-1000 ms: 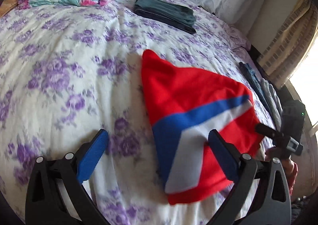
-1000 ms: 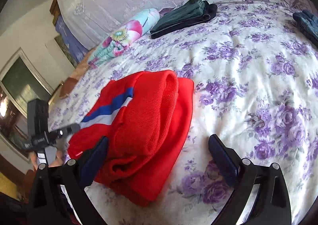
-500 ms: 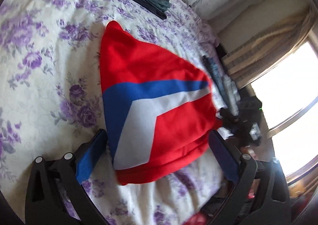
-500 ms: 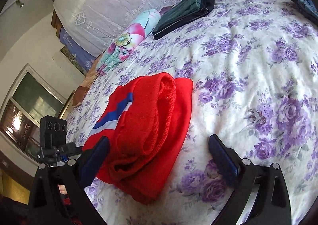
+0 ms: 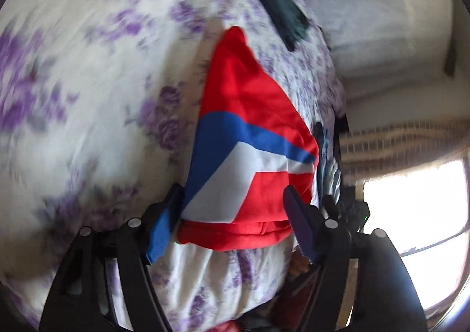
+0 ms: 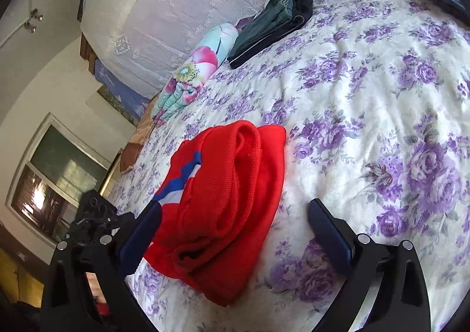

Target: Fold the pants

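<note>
Blur smears the bed [image 5: 88, 73]; left gripper [image 5: 232, 214] has been closing around the folded pants [image 5: 249, 156], contact unclear; right gripper [image 6: 235, 229] wide.

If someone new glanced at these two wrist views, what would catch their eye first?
The bright red pants with a blue and white stripe, folded into a bundle near the bed's edge, on the purple-flowered bedspread. The left gripper has just been closing with their end between its blue pads; the right gripper stands open beside them. Dark folded clothes lie near the headboard.
</note>
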The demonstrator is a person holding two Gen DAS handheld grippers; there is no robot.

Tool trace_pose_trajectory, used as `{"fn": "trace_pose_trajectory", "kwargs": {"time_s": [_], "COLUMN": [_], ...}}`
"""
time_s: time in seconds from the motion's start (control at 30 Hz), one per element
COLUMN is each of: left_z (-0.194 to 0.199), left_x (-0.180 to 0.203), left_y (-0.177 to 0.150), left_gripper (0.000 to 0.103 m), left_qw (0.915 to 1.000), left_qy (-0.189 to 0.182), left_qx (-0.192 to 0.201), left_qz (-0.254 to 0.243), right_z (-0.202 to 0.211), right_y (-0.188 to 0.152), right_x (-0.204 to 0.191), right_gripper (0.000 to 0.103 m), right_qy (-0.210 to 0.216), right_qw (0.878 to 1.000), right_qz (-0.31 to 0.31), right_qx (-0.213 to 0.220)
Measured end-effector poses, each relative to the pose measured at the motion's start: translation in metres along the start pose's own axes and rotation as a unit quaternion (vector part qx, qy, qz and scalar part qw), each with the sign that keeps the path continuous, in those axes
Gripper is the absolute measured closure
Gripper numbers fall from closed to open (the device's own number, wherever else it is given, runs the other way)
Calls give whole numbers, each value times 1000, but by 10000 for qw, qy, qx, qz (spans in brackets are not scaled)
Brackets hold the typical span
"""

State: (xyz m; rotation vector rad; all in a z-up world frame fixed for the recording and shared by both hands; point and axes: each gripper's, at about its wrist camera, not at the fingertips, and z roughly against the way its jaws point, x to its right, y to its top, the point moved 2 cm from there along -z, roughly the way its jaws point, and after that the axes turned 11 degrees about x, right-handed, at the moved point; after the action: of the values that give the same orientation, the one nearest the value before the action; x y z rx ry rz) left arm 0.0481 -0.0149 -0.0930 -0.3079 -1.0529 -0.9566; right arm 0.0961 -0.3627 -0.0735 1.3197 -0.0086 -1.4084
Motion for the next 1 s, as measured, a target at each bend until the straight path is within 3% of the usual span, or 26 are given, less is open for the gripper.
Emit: {"fn": "trace_pose_trajectory", "kwargs": {"time_s": [0.07,0.2,0.27,0.37,0.47,0.73,0.83,0.87,1.0], "left_z": [0,-1,-8,-8,-8,-7,-11,-13,-12], "left_x": [5,18,13,-1,-5,6,11,14,20], "left_y": [-5,-14,-8,8,9,-6,-5,-5,-10], "left_gripper": [36,36,36,51,54,51,44,42,46], "left_qw": [9993,9963,9971,9978,9989,9960,9957,9949,9905], "left_qy": [266,659,590,501,374,630,627,674,850], "left_qx": [210,464,412,424,279,389,369,383,512], "left_qz": [141,-285,-265,-74,-53,-500,-571,-650,-948], "right_z": [2,3,4,5,7,-35,-55,-61,-61], "right_y": [2,8,10,10,10,27,32,32,29], "right_x": [2,4,7,8,5,9,0,-4,-5], "right_gripper": [3,3,3,3,3,3,3,5,46], "right_qy": [8,255,316,345,368,189,188,123,-123], "right_qw": [9997,9973,9961,9953,9953,9915,9930,9941,9967], "right_qz": [-227,-681,-827,-909,-888,-1093,-910,-779,-447], "right_qx": [88,47,42,22,-110,-683,-735,-748,-667]}}
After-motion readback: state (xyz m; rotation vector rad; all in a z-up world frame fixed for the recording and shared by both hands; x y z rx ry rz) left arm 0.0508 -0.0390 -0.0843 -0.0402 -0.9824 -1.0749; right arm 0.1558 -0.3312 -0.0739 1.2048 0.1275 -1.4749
